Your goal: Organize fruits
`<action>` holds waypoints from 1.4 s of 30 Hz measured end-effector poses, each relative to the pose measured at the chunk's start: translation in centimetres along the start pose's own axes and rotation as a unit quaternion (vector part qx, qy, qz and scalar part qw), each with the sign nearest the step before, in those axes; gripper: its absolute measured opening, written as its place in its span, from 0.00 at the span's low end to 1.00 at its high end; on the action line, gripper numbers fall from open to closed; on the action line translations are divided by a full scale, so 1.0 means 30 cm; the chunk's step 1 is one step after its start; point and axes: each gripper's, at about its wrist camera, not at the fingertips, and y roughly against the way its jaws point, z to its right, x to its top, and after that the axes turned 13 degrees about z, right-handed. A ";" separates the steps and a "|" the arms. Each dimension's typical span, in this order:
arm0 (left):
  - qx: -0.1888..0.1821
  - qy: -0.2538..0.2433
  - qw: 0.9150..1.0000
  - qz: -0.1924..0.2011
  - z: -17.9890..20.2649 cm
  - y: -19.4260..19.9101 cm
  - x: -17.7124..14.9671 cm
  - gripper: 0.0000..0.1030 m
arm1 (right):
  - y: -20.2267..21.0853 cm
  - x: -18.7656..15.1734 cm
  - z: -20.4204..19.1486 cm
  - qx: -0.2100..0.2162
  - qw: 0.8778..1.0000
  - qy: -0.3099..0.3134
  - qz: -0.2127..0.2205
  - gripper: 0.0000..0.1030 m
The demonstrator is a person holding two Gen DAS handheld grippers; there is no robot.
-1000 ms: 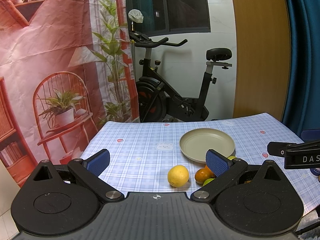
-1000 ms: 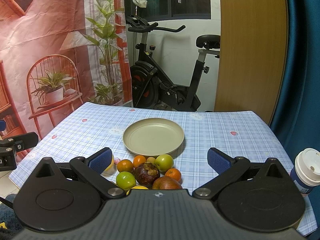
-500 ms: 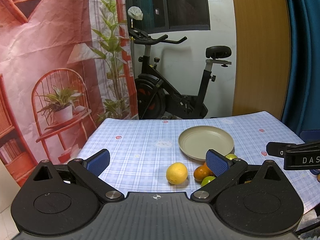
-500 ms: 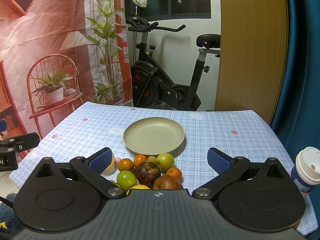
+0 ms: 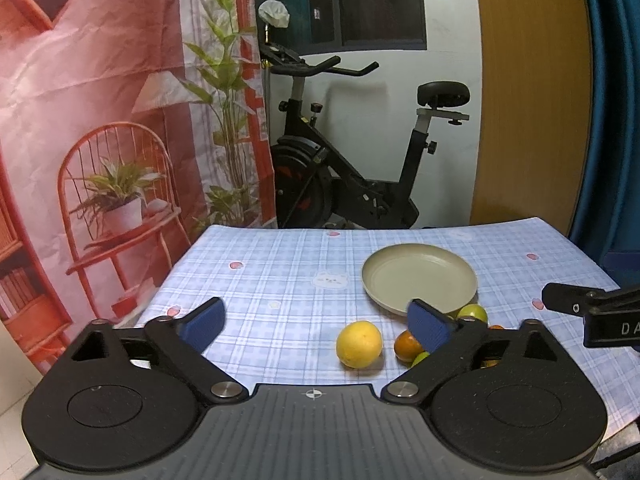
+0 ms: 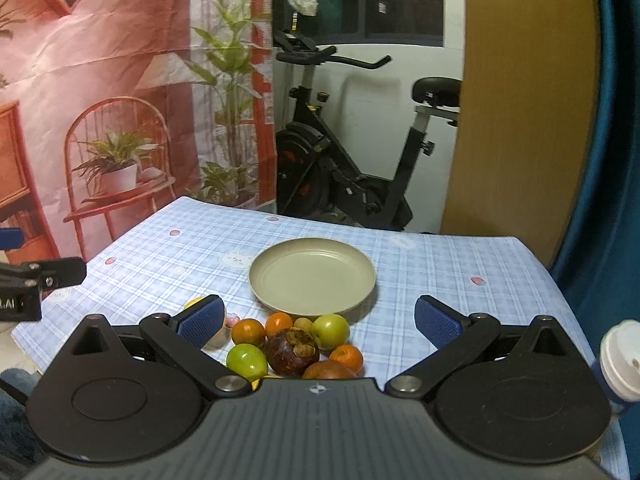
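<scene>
Mixed fruit pile [image 6: 294, 346] sits on the blue-checked worktop [image 6: 420, 280] just in front of the empty beige round plate [image 6: 312, 276]; yellow lemon [image 5: 359, 344] lies beside it. Pre-grasp step. Left claw [image 5: 316, 324] has just been closing slightly, still wide and empty; right claw [image 6: 316, 320] is wide, empty. Next probably: lower onto one fruit, close.

left gripper [image 5: 316, 322]: jaws wide, just closing slightly | right gripper [image 6: 318, 318]: jaws wide

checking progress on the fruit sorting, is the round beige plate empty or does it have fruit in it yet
Empty. The round beige plate shows only its bare inside; the fruits all lie on the checked tablecloth in front of it.
</scene>
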 end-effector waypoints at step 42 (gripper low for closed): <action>-0.018 0.018 0.999 0.021 -0.086 -0.313 -0.071 0.83 | -0.302 -0.147 0.081 0.051 0.998 -0.047 -0.013 1.00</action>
